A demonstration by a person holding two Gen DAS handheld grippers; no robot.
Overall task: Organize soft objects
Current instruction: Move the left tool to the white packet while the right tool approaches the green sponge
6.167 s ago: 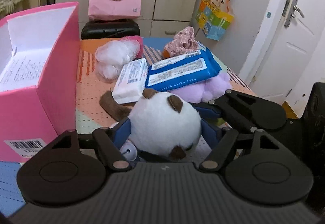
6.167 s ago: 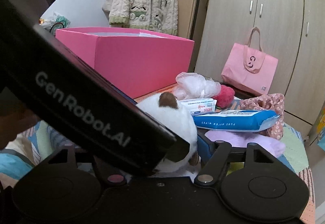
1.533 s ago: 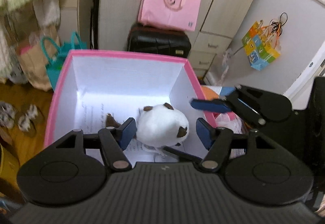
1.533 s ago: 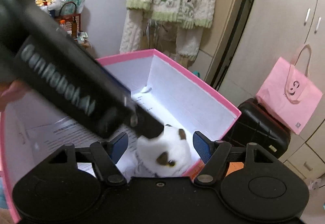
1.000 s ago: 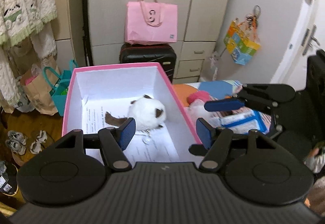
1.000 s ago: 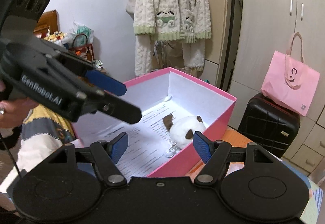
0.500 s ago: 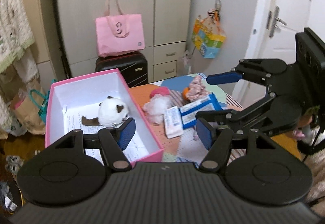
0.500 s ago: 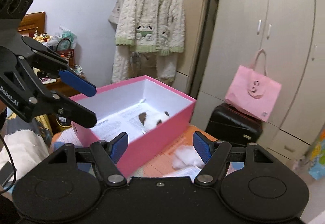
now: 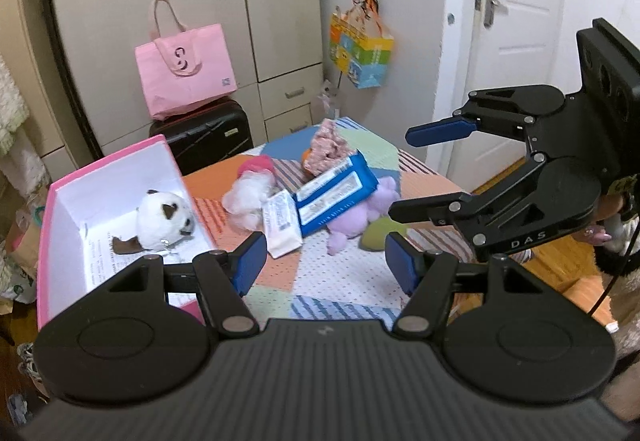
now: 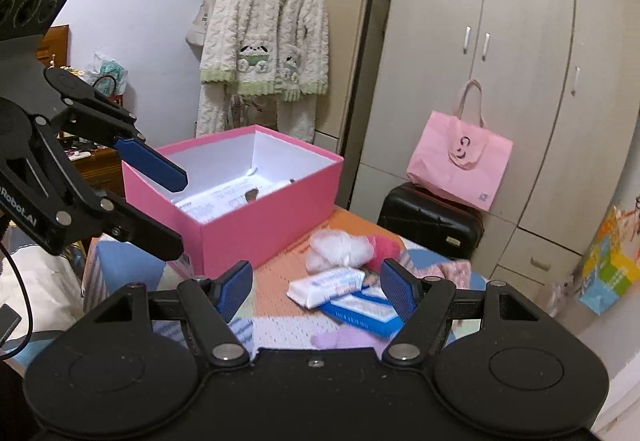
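A white and brown plush toy (image 9: 160,219) lies inside the open pink box (image 9: 116,157) at the table's left end. On the patchwork cloth sit a blue wipes pack (image 9: 336,193), a white tissue pack (image 9: 282,223), a purple plush (image 9: 360,217), a white fluffy ball (image 9: 244,197) and a floral cloth (image 9: 326,141). My left gripper (image 9: 325,265) hangs open and empty above the table's near part. My right gripper (image 9: 400,175) floats open and empty to the right of the pile. In the right wrist view, the right gripper (image 10: 316,287) frames the tissue pack (image 10: 326,283), with the pink box (image 10: 272,229) behind.
A pink tote bag (image 9: 184,69) rests on a black suitcase (image 9: 204,135) behind the table, in front of beige wardrobes. A colourful bag (image 9: 360,55) hangs on the wall near a white door (image 9: 516,21). A knitted cardigan (image 10: 264,41) hangs left of the wardrobe. A green object (image 9: 378,237) lies beside the purple plush.
Both grippers have drawn back from over the pink box and swung toward the pile on the table. The plush toy stays in the box. Both grippers stay open.
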